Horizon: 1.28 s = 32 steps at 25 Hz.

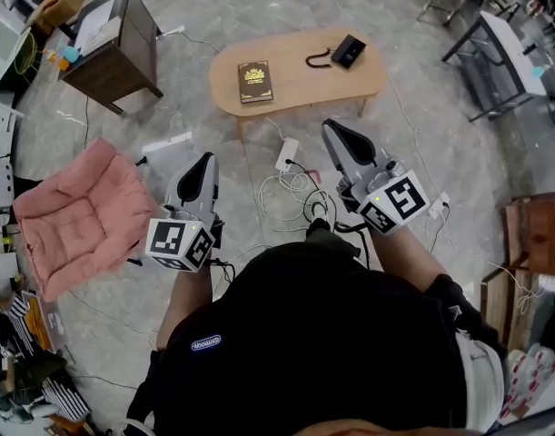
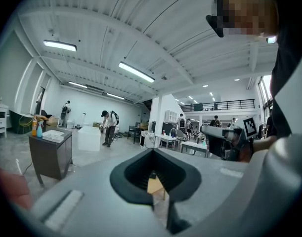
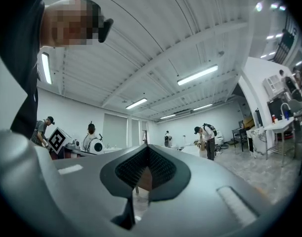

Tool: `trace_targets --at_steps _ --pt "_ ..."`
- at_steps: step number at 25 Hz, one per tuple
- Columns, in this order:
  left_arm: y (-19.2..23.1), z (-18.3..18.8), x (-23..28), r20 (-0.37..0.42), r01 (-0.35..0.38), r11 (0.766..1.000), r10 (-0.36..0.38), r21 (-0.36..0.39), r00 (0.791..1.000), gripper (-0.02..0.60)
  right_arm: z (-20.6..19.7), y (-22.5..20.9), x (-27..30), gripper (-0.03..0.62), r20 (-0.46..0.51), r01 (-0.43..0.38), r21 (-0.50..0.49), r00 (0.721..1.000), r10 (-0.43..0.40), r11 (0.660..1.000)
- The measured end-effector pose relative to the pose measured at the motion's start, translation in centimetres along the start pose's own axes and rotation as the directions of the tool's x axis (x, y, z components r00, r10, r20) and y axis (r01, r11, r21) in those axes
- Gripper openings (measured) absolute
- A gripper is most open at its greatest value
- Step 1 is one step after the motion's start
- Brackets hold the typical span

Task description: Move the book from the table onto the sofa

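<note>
A thin, rectangular book point(image 1: 255, 81) with a dark brown cover and gold ornament is seen lying flat on the left part of a low table point(image 1: 295, 89), in the upper middle of the head view. The table is made of pale, smooth wood, with an oval top. Toward its right end a flat black device point(image 1: 348, 51) and a curled dark strap point(image 1: 318, 59) are laid.

The floor is covered in grey, marbled stone. A white power strip point(image 1: 287, 153) and loose white cables point(image 1: 295, 193) are spread below the table. At the left edge a pink padded floor seat point(image 1: 77, 216), quilted and soft, is set well apart from the table. A dark wooden cabinet point(image 1: 113, 48) is placed at the upper left.

The left gripper point(image 1: 204, 159) and the right gripper point(image 1: 332, 125), both of smooth grey plastic, are held below the table and pointed toward it; the book is well apart from both. In the left gripper view the jaws of the left gripper point(image 2: 152, 151) are brought together at their tips, with nothing clamped; only a hollow between ribbed black pads is left. The same is shown of the right gripper point(image 3: 147, 147) in its own view.
</note>
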<state>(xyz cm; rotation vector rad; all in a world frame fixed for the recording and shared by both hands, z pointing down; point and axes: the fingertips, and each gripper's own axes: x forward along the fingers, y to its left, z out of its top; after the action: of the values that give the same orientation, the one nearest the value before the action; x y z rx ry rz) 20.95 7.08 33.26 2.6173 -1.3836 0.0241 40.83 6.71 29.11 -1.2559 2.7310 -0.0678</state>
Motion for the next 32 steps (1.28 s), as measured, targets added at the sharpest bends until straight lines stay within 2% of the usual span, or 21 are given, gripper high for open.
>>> trace_targets --at_steps 3,5,7,8,16,24,32 --pt "0.4 -0.1 0.7 0.018 -0.013 1.0 0.013 0.001 1.0 0.002 -0.1 -0.8 0.2 0.032 0.015 0.004 0.009 1.0 -0.005 1.0" --pt "0.7 -0.3 1.3 0.022 -0.018 1.0 0.018 -0.002 1.0 0.077 -0.5 -1.3 0.4 0.156 0.01 -0.001 0.01 1.0 0.001 1.0" --pt "1.0 -0.7 2.2 0.022 -0.026 1.0 0.026 -0.006 0.999 0.106 -1.2 -2.3 0.6 0.219 -0.004 0.006 0.011 1.0 -0.006 1.0" --pt "1.2 -1.0 2.7 0.022 -0.03 1.0 0.031 -0.008 0.999 0.118 -1.6 -2.9 0.7 0.227 -0.01 0.01 0.016 1.0 -0.01 1.0" --pt "1.7 -1.8 9.5 0.027 -0.064 0.998 0.064 -0.018 0.998 0.219 -3.1 -10.0 1.2 0.241 -0.035 0.031 0.052 0.999 -0.03 0.998" --pt "1.5 -2.6 17.4 0.021 -0.159 0.987 0.158 0.029 0.987 0.23 -4.0 -18.3 2.9 0.255 -0.048 -0.021 0.034 0.999 0.022 0.999" --pt "1.5 -3.9 23.2 -0.017 -0.203 0.977 0.205 0.071 0.979 0.229 -5.9 -23.2 6.7 0.255 -0.077 -0.079 0.013 0.994 0.08 0.997"
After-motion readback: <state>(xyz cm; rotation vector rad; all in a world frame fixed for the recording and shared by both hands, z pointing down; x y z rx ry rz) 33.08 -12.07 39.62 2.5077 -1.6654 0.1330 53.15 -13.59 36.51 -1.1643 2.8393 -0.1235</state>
